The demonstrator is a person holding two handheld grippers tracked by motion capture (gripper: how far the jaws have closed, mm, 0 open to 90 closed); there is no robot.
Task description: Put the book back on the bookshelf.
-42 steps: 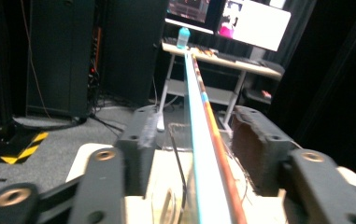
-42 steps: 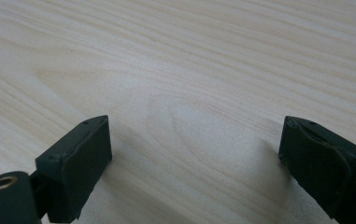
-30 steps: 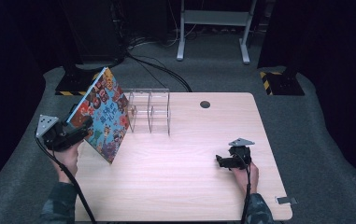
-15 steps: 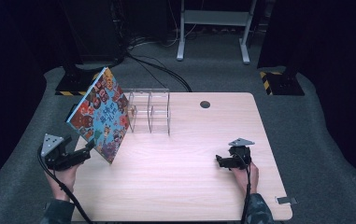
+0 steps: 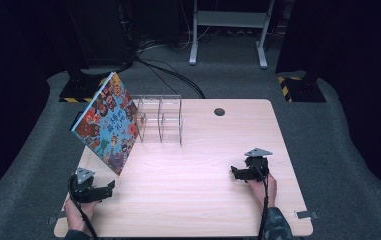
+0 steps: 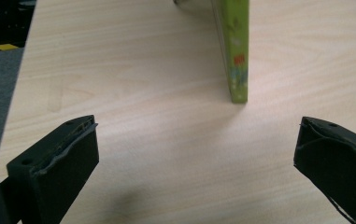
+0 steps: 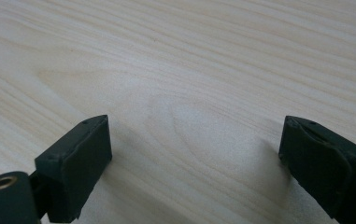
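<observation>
Right now the book (image 5: 107,122) stands tilted on its lower edge at the table's (image 5: 203,200) left side, top leaning back toward the clear acrylic rack (image 5: 160,119) — can't tell whether it touches the rack or balances on its own. In the left gripper view the book's (image 6: 234,51) green spine edge meets the wood just ahead of the jaws.

Risk, as I read it: the lean looks steep, so the book could slide out at the bottom edge or topple flat, esp. if the table gets bumped or the left gripper (image 5: 109,186) clips that lower corner on a re-approach. A fall could also knock the rack.

Left gripper (image 6: 196,158): jaws have just been opening, now wide, nothing between them, low near the table's front-left corner, pointing right, w/ the hand behind it. Right gripper (image 5: 234,172): rests low on the table at the right, well apart from the book, pointing left; right gripper (image 7: 194,158) jaws wide over bare wood, holding nothing.
</observation>
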